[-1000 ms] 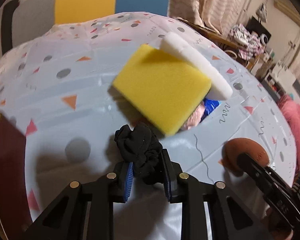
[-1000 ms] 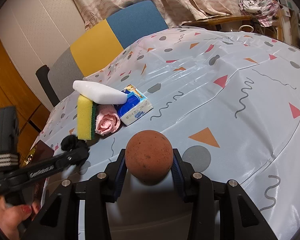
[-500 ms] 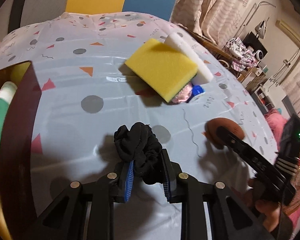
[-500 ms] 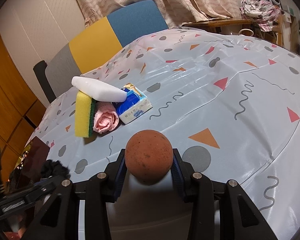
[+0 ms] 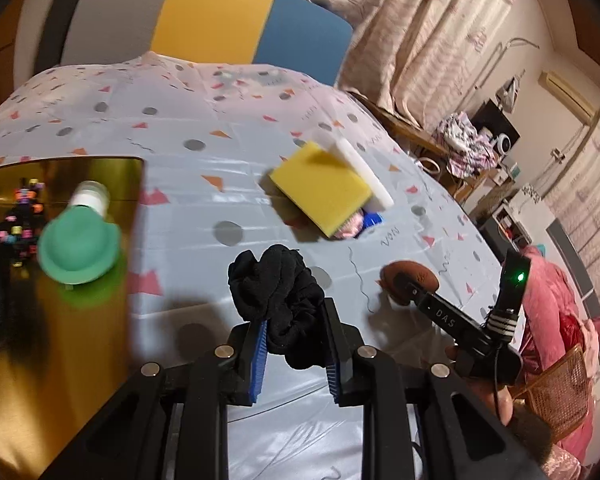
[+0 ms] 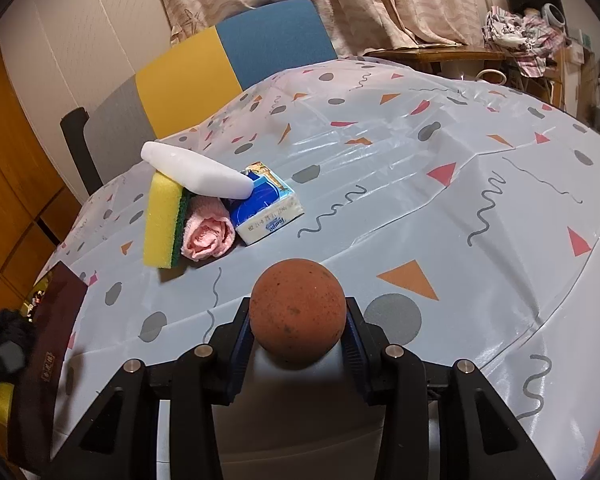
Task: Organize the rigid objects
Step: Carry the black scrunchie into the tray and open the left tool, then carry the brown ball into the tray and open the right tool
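Note:
My left gripper (image 5: 294, 354) is shut on a black scrunchie (image 5: 278, 292) and holds it above the patterned tablecloth, just right of a gold-lined box (image 5: 80, 320). The box holds a green-capped bottle (image 5: 78, 246) and a beaded item. My right gripper (image 6: 296, 350) is shut on a brown ball (image 6: 297, 314), low over the table; it also shows in the left wrist view (image 5: 410, 280). A yellow sponge (image 6: 162, 226), a white foam block (image 6: 198, 174), a rolled pink towel (image 6: 208, 234) and a tissue pack (image 6: 270, 210) lie in a pile beyond.
The box's dark outer wall (image 6: 48, 380) stands at the table's left edge in the right wrist view. A grey, yellow and blue chair back (image 5: 220, 20) rises behind the table. Curtains, shelves and a wicker basket (image 5: 560, 392) lie to the right.
My left gripper has moved left and back with the scrunchie, so the gold box with the green bottle has come into view. My right gripper with the ball has hardly moved.

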Action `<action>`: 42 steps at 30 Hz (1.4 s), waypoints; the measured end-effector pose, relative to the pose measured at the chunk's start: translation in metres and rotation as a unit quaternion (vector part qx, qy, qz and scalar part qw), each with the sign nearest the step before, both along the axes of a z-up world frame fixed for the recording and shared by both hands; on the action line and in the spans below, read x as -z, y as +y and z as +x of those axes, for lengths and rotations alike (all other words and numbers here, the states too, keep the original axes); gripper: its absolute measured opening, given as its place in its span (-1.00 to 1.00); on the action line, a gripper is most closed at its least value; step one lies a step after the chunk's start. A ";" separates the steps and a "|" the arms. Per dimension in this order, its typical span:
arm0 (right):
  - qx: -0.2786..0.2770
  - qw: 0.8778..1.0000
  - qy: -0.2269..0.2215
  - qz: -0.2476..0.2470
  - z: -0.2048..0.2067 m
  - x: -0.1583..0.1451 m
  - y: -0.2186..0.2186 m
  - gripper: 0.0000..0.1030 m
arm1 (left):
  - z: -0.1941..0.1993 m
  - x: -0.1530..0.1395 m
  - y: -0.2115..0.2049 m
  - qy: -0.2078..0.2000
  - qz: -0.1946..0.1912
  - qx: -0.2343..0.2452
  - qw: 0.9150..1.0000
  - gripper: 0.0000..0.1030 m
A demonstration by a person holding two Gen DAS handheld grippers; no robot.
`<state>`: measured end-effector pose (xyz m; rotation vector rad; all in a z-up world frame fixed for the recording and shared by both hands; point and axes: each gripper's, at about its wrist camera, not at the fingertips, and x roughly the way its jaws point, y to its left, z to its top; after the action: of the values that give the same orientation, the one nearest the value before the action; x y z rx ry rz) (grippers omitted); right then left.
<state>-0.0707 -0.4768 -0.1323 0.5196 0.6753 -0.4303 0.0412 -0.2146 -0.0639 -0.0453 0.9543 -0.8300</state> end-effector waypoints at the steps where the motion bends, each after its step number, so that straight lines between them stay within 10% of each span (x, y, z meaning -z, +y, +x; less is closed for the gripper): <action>1: 0.000 1.000 0.002 -0.004 0.001 0.000 0.001 -0.17 | 0.003 -0.003 0.008 -0.002 0.000 -0.006 1.000 -0.55; 19: 0.003 0.998 0.036 -0.051 0.008 -0.003 0.012 -0.17 | 0.060 0.026 0.096 0.061 0.052 -0.094 0.992 -0.53; 25: 0.003 0.997 0.041 -0.058 0.010 -0.004 0.014 -0.17 | 0.063 0.030 0.102 0.049 0.081 -0.118 0.988 0.28; 42: 0.008 0.997 0.027 -0.071 -0.003 -0.022 0.026 -0.20 | 0.019 0.010 0.137 0.013 0.036 -0.107 0.994 0.29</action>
<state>-0.0741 -0.4505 -0.1108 0.3797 0.6877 -0.5058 0.0602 -0.0775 -0.0736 -0.0943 0.9834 -0.5989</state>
